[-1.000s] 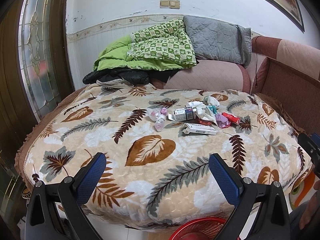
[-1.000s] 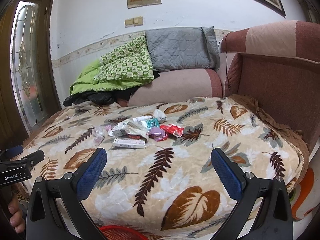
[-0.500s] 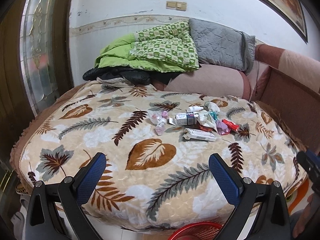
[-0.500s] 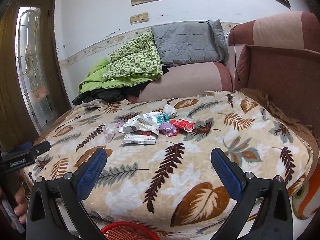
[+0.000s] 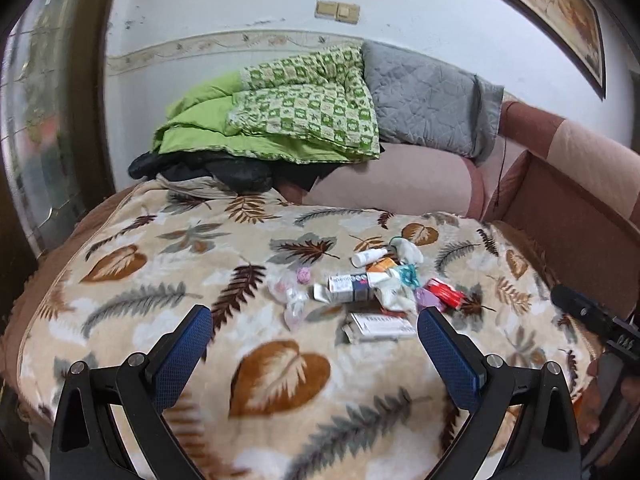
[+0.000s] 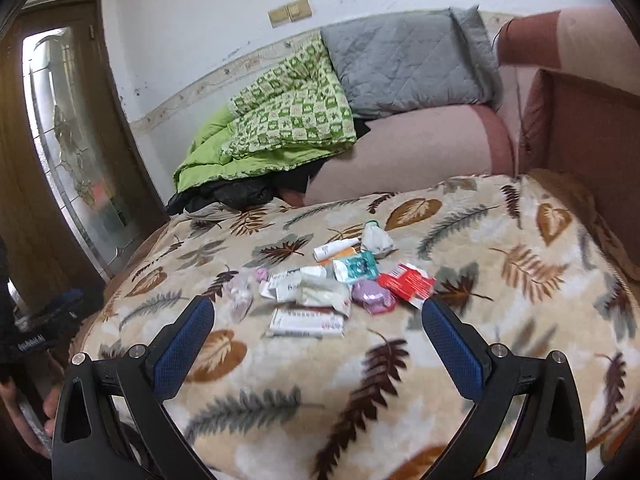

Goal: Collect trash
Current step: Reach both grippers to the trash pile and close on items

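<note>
- On the leaf-patterned blanket (image 6: 500,264), toward its middle, lies the trash pile (image 6: 332,288): a flat white carton (image 6: 306,322) nearest the person, a red wrapper (image 6: 406,282) and purple wrapper (image 6: 374,296) at the right, a white bottle (image 6: 334,249) and crumpled tissue (image 6: 376,240) at the far side.
- Left gripper (image 5: 312,340): jaws spread wide, holding nothing; it hangs short of the pile.
- Right gripper (image 6: 318,342): likewise wide apart and empty; not touching any item.
- Judgement, step in hand: approach for the 1st pick; best to take an outlying piece, carton or red wrapper, pinching its edge rather than pressing into soft fabric.
- Risk: pads may snag the blanket; loose wrappers may scatter.
- Room: open blanket on all sides of the pile; sofa arm (image 6: 580,120) bounds the right, folded green quilt (image 6: 288,120) and grey cushion (image 6: 404,60) sit well behind; no bin in view.
</note>
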Tool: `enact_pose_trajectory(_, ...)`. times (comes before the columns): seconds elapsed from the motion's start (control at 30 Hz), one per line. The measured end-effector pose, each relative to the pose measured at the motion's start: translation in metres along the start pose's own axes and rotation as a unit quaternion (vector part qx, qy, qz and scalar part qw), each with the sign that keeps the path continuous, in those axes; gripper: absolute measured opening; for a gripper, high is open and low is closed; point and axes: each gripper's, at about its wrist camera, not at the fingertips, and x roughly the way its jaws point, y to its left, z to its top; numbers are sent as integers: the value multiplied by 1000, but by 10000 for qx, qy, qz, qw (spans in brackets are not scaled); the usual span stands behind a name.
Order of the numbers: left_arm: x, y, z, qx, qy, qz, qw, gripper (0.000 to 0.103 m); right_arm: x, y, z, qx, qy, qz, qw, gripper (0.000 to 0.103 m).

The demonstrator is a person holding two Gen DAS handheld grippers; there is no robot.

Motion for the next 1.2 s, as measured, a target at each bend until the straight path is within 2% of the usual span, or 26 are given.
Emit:
enact_pose_trajectory(0.13,58,10,11,-139,338,-244,9990,103,54,0,10,0,180,597,9981,103)
enact_pose_trajectory(0.23,121,19,5,-278,837,-447,9951,103,115,-1,0,-95,691,740,9948,103)
enact_pose_trajectory(0.27,137,20,0,-275,945,-444,9942,101,139,-3,-5,-97,910,728,9931,103)
enact_pose_trajectory(0.33,168,26,-12,-392,1199,-433,9911,90,169,-7,-14,-77,1155,662,9911,103)
enact_pose_trajectory(0.4,193,31,-21,-492,1449,-379,9875,83,197,-8,-20,-186,1301,543,9898,103)
enact_pose_trajectory(0.5,217,29,-27,-589,1722,-501,9820,82,224,0,-22,-557,1339,415,9885,103)
enact_pose_trajectory(0.6,234,23,-32,-408,1867,-507,9803,82,241,5,-19,-647,1372,415,9875,103)
enact_pose_trajectory(0.63,238,22,-34,-372,1876,-436,9806,81,246,6,-19,-704,1385,236,9876,100)
enact_pose_trajectory(0.67,244,22,-35,-371,1942,-345,9797,77,251,6,-20,-762,1422,155,9868,90)
enact_pose_trajectory(0.73,254,25,-38,-530,2124,-336,9752,50,257,3,-22,-760,1479,147,9860,72)
enact_pose_trajectory(0.77,256,27,-38,-559,2179,-270,9740,46,256,2,-21,-718,1480,155,9862,57)
enact_pose_trajectory(0.83,254,30,-38,-574,2108,-287,9754,32,254,-3,-22,-625,1490,258,9865,48)
enact_pose_trajectory(0.9,251,35,-35,-665,2028,-428,9760,23,246,-6,-20,-569,1385,332,9882,42)
enact_pose_trajectory(0.93,245,37,-33,-723,1962,-556,9763,12,241,-5,-18,-589,1331,328,9888,34)
enact_pose_trajectory(0.97,242,38,-30,-728,1905,-626,9770,6,235,-4,-16,-610,1274,320,9895,26)
enact_pose_trajectory(1.07,226,40,-18,-761,1675,-698,9804,3,216,-5,-4,-444,1079,362,9925,24)
enact_pose_trajectory(1.2,206,43,-7,-909,1524,-846,9805,0,190,-5,9,-278,813,413,9954,24)
